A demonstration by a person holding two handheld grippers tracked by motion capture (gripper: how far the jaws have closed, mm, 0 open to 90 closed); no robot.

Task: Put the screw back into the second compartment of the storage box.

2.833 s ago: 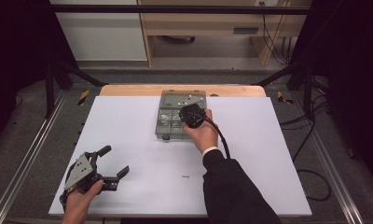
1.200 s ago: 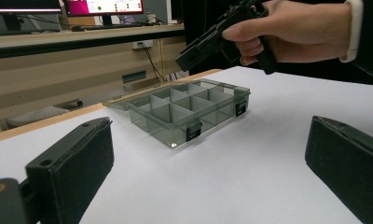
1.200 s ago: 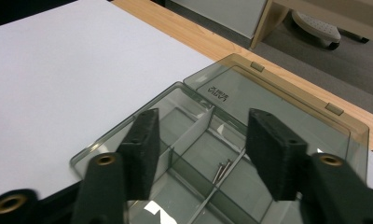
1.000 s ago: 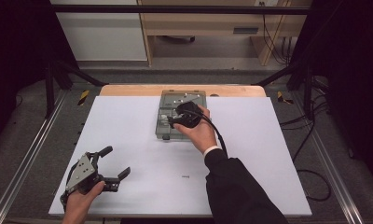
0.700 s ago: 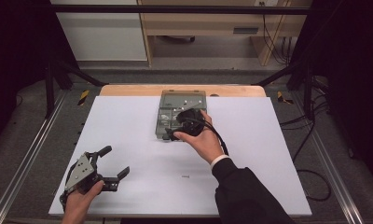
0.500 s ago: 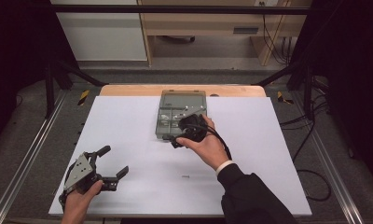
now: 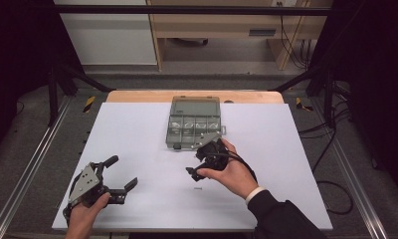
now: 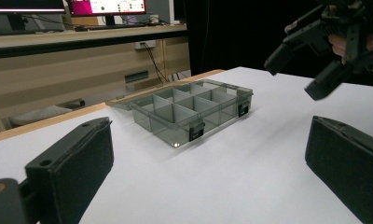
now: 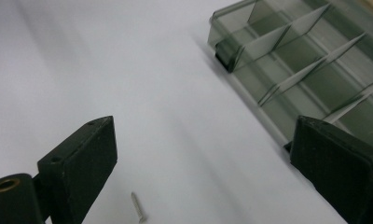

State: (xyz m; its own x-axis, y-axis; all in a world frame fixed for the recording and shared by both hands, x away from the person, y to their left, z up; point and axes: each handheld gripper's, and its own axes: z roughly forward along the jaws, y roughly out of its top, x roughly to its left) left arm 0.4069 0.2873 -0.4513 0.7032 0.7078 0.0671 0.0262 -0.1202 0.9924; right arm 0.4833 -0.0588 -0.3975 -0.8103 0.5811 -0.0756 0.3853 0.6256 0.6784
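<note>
**Inspector:** Reporting on the compartment box (image 7: 194, 124) first. It sits on the white table (image 7: 137, 129) toward the far edge, near the middle, with its lid folded back flat behind it.

**Clerk:** Appearance?

**Inspector:** Smoky grey, see-through plastic, rectangular, divided by thin partitions into two rows of small cells. Two dark latches show on the near wall in the left gripper view (image 8: 194, 109). Small pale items lie in some cells in the high view; too small to identify.

**Clerk:** Anything else under work?

**Inspector:** One small screw (image 9: 138, 206), slim and pale metal, lying flat on the bare table, well apart from the box. In the high view it is a tiny mark (image 7: 197, 189) just on the near side of the right gripper (image 7: 203, 160).

**Clerk:** State of that gripper?

**Inspector:** Jaws spread wide, having just been opening, with nothing between them. It hovers near the box's near wall. In its own view the screw lies low between the two black pads, nearer the left-hand one, and the box corner (image 9: 287, 60) fills the upper right.

**Clerk:** And the other?

**Inspector:** Left gripper (image 7: 118, 175) is held at the near left of the table, jaws released and empty, pointed toward the box.
</note>
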